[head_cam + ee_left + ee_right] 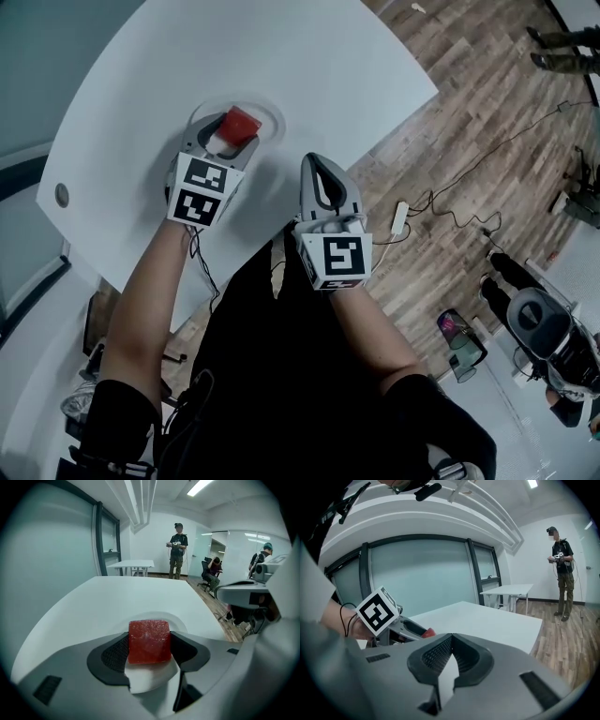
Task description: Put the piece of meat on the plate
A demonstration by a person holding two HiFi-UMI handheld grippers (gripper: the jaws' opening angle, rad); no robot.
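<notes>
Meat [149, 641] over big white table [281, 66], above round white plate [271, 114]. Right gripper [451, 660] alongside, jaws closed together, empty. Left gripper [230, 141] jaws pinch meat's two sides: small glossy red cube, faintly mottled, soft-edged.

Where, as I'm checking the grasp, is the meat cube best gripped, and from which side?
Grip the meat on its two flat, parallel side faces, which suit a squeeze, coming from the near side, as the left tool does over the plate.

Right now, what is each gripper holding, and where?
The left gripper clamps the piece of meat by its two side faces; the right gripper holds nothing.
</notes>
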